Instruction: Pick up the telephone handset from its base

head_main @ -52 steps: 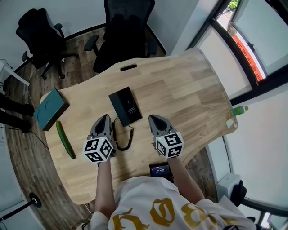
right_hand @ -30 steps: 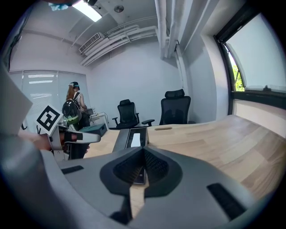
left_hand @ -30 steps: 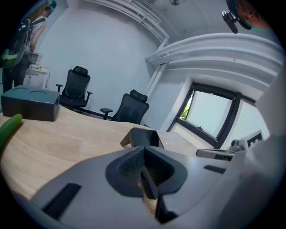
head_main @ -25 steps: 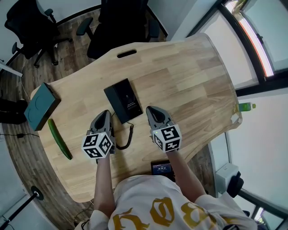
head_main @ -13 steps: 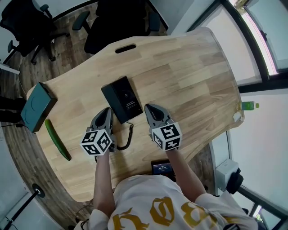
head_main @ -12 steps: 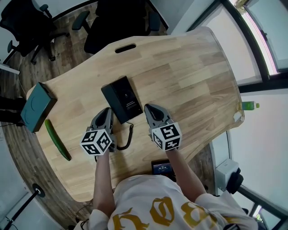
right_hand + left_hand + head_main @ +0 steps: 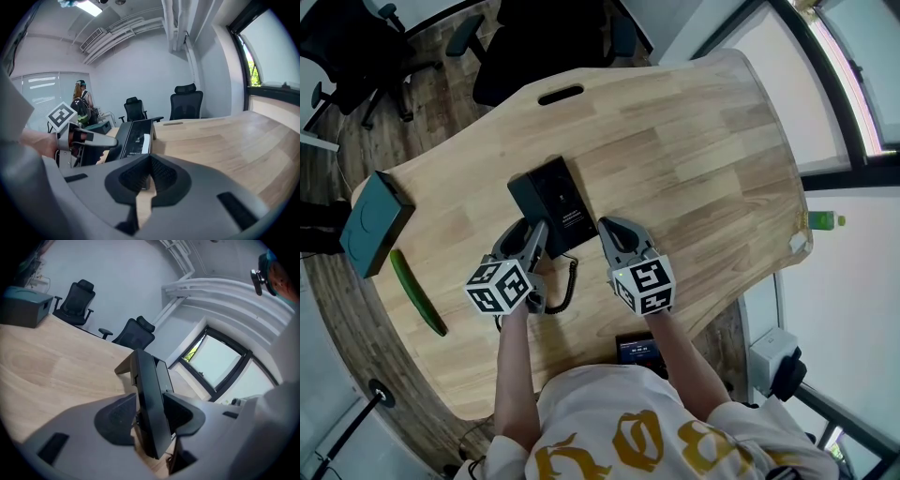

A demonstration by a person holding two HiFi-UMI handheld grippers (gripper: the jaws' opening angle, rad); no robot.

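The black telephone point(image 7: 564, 202) lies on the wooden table point(image 7: 694, 159), its handset point(image 7: 525, 208) along its left edge and a coiled cord point(image 7: 567, 286) trailing toward me. My left gripper point(image 7: 531, 242) is at the phone's near left corner. Its jaws have just been opening and now stand wide, with the handset point(image 7: 144, 376) edge-on between the pads and no grip showing. My right gripper point(image 7: 607, 230) is shut and empty, just off the phone's near right corner. In the right gripper view the phone point(image 7: 133, 136) lies ahead of the closed jaws, with the left gripper point(image 7: 89, 138) beside it.
A green cucumber point(image 7: 417, 292) and a teal box point(image 7: 373, 223) lie at the table's left. A small dark device point(image 7: 635, 352) rests at the near edge. Office chairs point(image 7: 539, 42) stand beyond the far edge, and a window wall runs along the right.
The left gripper's jaws have gone from shut to wide open, and it has edged forward so the handset now sits between them. The right gripper stays shut.
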